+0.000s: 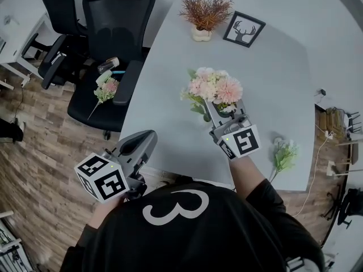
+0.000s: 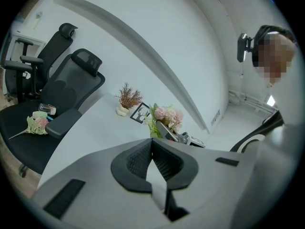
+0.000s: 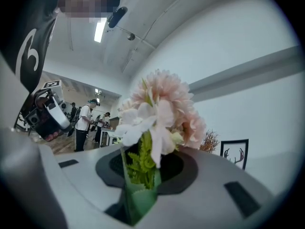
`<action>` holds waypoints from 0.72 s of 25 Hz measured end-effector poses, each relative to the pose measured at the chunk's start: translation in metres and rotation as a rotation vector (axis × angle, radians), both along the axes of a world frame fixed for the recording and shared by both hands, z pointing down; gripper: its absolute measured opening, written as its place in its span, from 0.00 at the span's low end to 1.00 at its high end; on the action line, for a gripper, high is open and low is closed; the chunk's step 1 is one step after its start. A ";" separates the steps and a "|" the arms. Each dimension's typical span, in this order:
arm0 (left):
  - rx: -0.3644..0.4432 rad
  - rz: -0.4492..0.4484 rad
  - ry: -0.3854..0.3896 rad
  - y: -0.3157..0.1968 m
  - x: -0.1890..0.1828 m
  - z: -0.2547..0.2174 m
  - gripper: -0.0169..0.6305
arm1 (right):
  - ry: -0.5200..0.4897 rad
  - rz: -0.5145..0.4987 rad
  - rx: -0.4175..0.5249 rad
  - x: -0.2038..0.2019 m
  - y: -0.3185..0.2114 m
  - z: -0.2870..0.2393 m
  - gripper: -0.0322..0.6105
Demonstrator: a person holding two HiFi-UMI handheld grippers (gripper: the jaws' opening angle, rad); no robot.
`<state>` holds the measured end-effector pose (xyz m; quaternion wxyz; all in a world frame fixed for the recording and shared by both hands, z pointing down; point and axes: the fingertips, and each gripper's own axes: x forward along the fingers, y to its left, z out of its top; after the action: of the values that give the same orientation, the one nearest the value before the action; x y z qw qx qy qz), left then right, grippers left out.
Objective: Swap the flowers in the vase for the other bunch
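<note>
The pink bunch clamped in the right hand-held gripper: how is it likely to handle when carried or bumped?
The pink bunch is probably light: the right hand-held gripper carries it by the green stem end alone. It looks top-heavy, with wide blooms above a narrow base, so it may sway or pivot. The petals seem soft and would likely crush if bumped.

Smooth matt pale-grey tabletop (image 1: 283, 78), wood-grain plank floor (image 1: 34, 169), matt grey plastic shell of the left hand-held gripper (image 2: 152, 144), black ribbed rubbery pads (image 2: 137, 161), cloth-like pink bunch (image 3: 162, 109) with plastic-looking green leaves (image 3: 140, 168), black mesh-backed office chair (image 1: 116, 10), matt black cloth shirt (image 1: 187, 237)
</note>
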<state>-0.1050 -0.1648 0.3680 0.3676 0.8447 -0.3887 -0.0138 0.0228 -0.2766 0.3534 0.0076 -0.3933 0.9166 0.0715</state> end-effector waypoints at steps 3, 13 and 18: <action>-0.005 -0.003 0.005 -0.001 -0.002 0.003 0.04 | 0.017 0.004 -0.024 -0.002 0.000 0.012 0.22; 0.012 0.015 0.019 0.005 -0.008 0.001 0.05 | 0.039 0.036 -0.099 0.000 0.000 0.026 0.24; 0.027 0.015 0.040 0.012 -0.014 -0.005 0.04 | 0.100 0.090 -0.137 0.003 0.001 0.028 0.30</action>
<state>-0.1191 -0.1526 0.3634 0.3640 0.8520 -0.3748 -0.0331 0.0258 -0.2755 0.3815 -0.0684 -0.4299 0.8998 0.0284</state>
